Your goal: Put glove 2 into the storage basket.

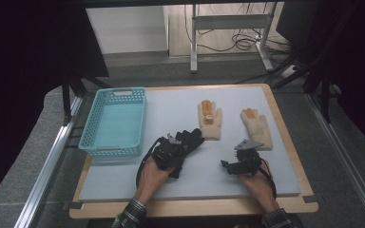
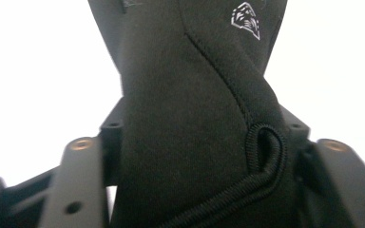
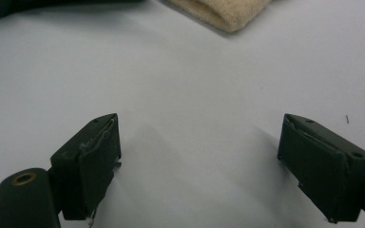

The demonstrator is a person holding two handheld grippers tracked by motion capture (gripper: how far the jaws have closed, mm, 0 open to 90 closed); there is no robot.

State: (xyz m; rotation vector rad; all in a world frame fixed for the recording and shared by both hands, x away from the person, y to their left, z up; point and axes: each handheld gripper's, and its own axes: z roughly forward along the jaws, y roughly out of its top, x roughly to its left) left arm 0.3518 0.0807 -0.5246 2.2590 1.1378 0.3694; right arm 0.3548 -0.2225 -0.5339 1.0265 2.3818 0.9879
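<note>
A pale grey mat (image 1: 190,142) covers a wooden table (image 1: 285,133) that stands on a grey floor, with dark curtains to either side and cables trailing behind. At the mat's far left corner sits a light blue basket (image 1: 114,121) with perforated walls. Two cream gloves lie flat toward the far right: one cream glove (image 1: 210,118) near the middle, the other cream glove (image 1: 256,127) to its right, well apart from the basket. Nearer the person, left of centre, a black glove (image 1: 187,140) lies on the mat, just in front of the first cream one. The left gripper (image 1: 171,151) is at its near end, and the left gripper view shows the black fabric (image 2: 190,123) pinched between the two jaws, which are drawn in tight on it. The right gripper (image 1: 242,161) hovers over bare mat to the right, its jaws spread wide with nothing between them.
</note>
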